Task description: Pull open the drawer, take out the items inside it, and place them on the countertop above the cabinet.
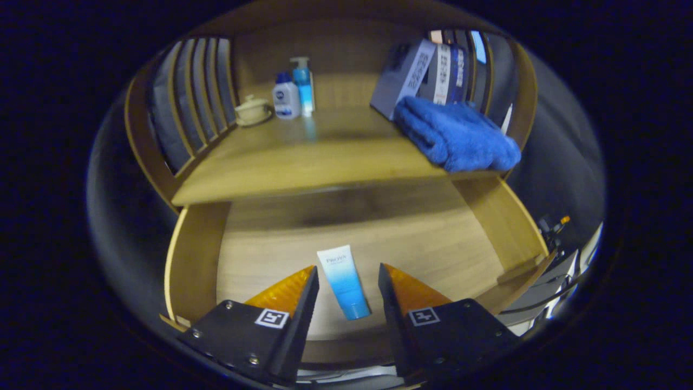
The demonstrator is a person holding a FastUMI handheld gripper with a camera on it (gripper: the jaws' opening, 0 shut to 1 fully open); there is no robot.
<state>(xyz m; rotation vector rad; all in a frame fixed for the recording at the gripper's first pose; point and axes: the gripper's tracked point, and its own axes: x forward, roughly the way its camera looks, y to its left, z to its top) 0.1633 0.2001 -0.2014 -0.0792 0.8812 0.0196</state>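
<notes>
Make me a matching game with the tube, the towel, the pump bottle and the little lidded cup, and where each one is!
Things:
1. blue-and-white tube
2. blue towel
3. pump bottle
4. lidded cup

Places:
A. back of the countertop, beside the white bottle
B. in the open drawer, between the open gripper fingers
C. by the slatted side
D. against the boxes

Pairs: 1-B, 2-D, 3-A, 4-C

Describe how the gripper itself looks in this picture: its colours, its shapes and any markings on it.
The gripper has two wedge-shaped fingers that taper to points. Each finger is translucent orange with a ribbed outer face and a black inner face. Behind them sit flat black plates fixed with small silver screws. Each plate carries a small square black-and-white marker near the finger's base. No cables are visible.
</notes>
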